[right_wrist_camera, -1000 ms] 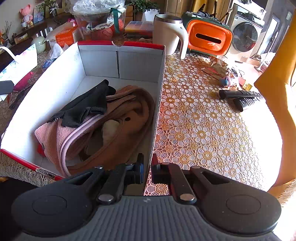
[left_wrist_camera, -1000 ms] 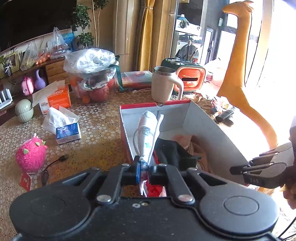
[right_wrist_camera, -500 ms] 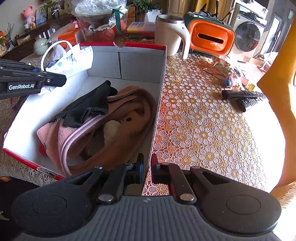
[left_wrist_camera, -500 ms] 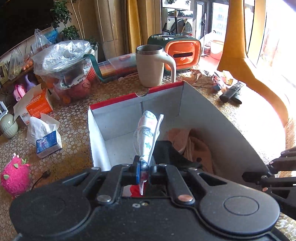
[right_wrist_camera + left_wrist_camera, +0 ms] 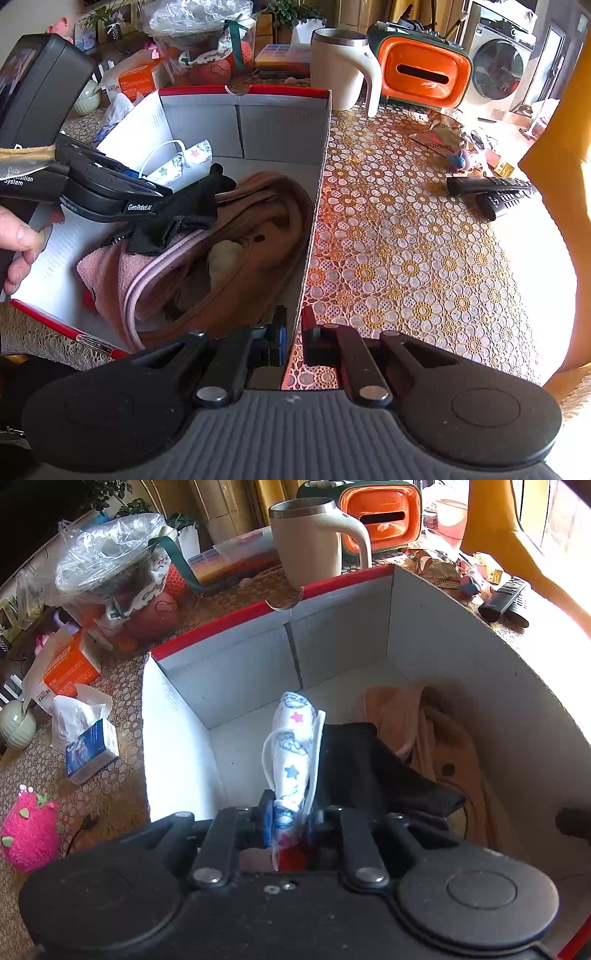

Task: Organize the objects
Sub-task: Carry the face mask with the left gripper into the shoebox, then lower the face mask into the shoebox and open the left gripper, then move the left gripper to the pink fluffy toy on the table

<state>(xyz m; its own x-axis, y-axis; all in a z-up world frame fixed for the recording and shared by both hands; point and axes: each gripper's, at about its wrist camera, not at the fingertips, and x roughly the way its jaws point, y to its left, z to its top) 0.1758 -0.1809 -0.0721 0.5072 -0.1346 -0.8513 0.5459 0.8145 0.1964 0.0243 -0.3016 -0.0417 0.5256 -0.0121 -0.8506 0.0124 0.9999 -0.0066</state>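
Pinching face mask [image 5: 291, 753] over box [image 5: 443, 672]

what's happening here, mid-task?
A person is tidying loose items into a cardboard box with two handheld grippers. The left gripper is shut on a star-print face mask and holds it over the box interior, above the black cloth and pink and brown garments already inside. The right gripper is clamped on the box's near wall, apparently steadying it. The mask is not released yet.
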